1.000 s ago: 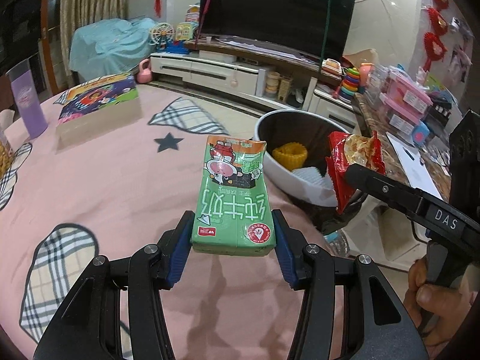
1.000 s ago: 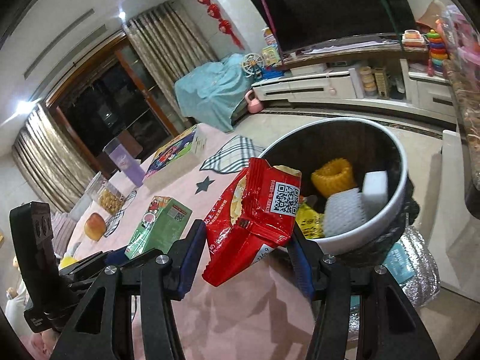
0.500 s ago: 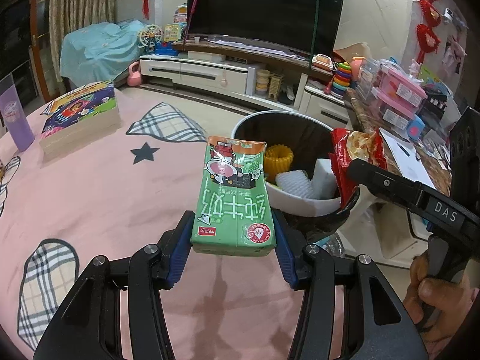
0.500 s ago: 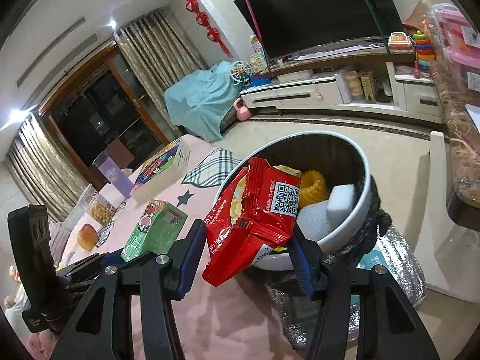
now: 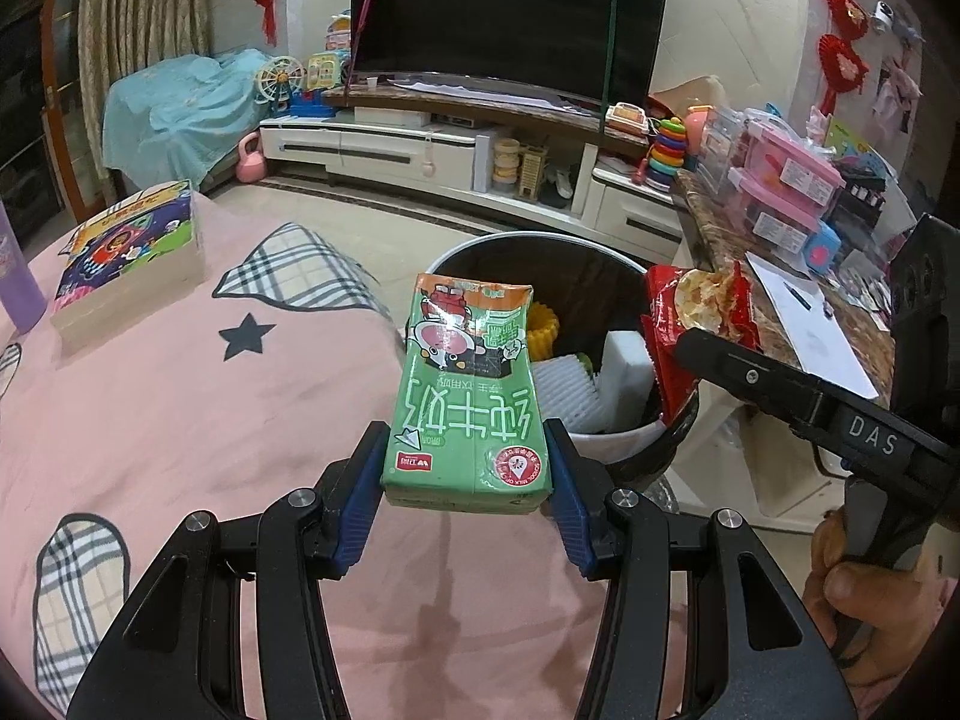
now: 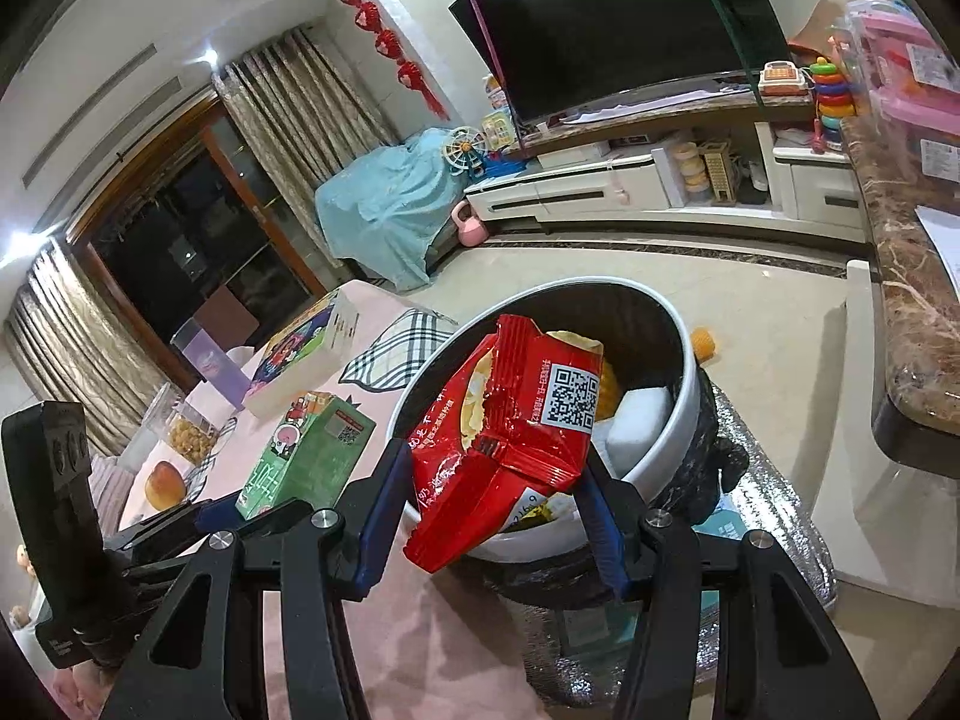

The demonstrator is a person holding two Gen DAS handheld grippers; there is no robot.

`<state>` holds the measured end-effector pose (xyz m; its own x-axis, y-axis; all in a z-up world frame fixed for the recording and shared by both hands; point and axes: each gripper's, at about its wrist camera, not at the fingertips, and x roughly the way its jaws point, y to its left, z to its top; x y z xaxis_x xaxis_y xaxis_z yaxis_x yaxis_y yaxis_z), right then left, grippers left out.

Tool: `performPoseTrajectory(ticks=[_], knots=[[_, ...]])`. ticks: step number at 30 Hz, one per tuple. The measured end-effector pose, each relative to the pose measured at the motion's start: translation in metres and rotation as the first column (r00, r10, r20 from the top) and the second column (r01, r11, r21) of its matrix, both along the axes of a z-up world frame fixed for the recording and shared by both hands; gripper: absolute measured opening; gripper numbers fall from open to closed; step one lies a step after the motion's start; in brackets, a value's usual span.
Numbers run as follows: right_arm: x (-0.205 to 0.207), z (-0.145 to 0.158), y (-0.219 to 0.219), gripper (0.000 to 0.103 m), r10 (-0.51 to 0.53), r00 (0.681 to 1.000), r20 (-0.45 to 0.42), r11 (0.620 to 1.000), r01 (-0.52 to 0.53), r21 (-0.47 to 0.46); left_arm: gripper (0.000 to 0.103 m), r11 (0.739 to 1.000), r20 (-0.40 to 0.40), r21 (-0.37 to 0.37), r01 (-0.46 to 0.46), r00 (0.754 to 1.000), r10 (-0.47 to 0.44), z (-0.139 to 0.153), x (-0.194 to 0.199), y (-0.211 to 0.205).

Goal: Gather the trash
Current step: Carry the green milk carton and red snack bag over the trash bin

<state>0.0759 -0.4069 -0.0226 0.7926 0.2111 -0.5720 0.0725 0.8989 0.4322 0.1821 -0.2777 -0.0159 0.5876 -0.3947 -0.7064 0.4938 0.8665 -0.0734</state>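
Note:
My left gripper [image 5: 465,489] is shut on a green milk carton [image 5: 468,396] and holds it above the pink table edge, just short of the white-rimmed trash bin [image 5: 480,246]. My right gripper [image 6: 489,516] is shut on a red snack bag [image 6: 516,432] and holds it over the near rim of the bin [image 6: 690,360]. The bin holds a yellow cup [image 5: 543,333], a white foam net [image 5: 561,387] and a white block [image 6: 639,420]. The red bag [image 5: 678,324] and right gripper also show in the left wrist view, the carton [image 6: 306,453] in the right wrist view.
A colourful box [image 5: 129,252] and a purple cup [image 5: 18,288] stand on the pink tablecloth [image 5: 180,420] at far left. A marble counter [image 6: 906,312] with pink boxes runs on the right. A TV stand [image 5: 456,144] is behind. Silver foil [image 6: 774,516] lies under the bin.
Both grippers have moved forward toward the bin with their loads; the bin is nearer and more of its inside shows. The red bag now hangs over the rim.

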Motion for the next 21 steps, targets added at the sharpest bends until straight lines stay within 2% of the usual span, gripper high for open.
performPoseTrajectory(ticks=[21], knots=[[0.018,-0.002,-0.014,0.056,0.000,1.000,-0.023,1.000,0.000,-0.005,0.050,1.000,0.001,0.014,0.013,1.000,-0.013,0.000,0.015,-0.023]])
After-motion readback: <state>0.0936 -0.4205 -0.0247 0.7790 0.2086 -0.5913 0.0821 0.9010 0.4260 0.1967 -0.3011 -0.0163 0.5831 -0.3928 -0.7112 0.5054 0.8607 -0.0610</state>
